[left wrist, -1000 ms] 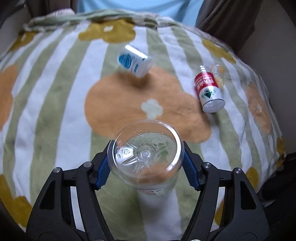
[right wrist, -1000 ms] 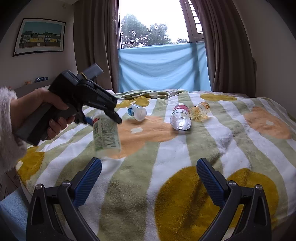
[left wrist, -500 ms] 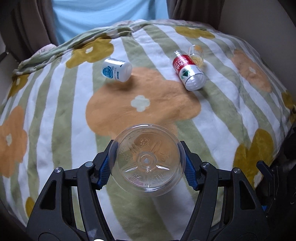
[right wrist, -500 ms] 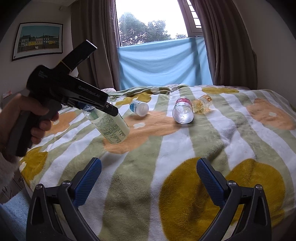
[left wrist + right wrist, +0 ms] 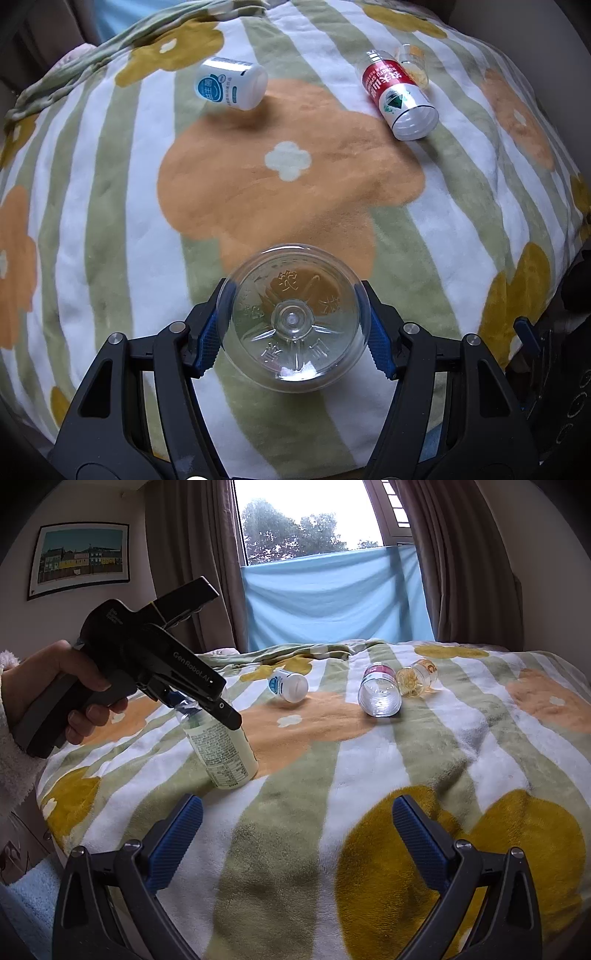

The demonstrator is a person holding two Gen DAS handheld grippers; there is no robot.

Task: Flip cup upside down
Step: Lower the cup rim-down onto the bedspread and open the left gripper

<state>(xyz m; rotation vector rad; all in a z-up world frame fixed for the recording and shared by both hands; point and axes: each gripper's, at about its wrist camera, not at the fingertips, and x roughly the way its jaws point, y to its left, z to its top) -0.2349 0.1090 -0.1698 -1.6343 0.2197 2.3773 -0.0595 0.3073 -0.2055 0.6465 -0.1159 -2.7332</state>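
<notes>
The left tongs (image 5: 293,334) are pinching the cup (image 5: 293,319), a clear plastic thing with a pale label, its blue pads (image 5: 207,343) pressed on opposite sides of the wall near the clear end. From the left wrist view that clear end, ribbed and embossed, faces the camera. From the right wrist view the cup (image 5: 221,753) stands tilted, its labelled end down on the bed (image 5: 369,775) or just touching the blanket, the clear end up under the left tongs (image 5: 184,701).

It looks thin and light, probably empty, so weight is no trouble. The wall is likely to give under squeeze and the plastic is smooth, so a firm but not crushing grip across the widest part seems right, where the pads already sit. The soft blanket is an uneven footing, so a tall light cup may topple once let go.

The right tongs (image 5: 297,840) are spread wide and hold nothing, low over the near edge of the bed. A white jar (image 5: 231,86), a red-labelled bottle (image 5: 399,98) and a small clear jar (image 5: 413,64) lie on their sides well apart from the cup
</notes>
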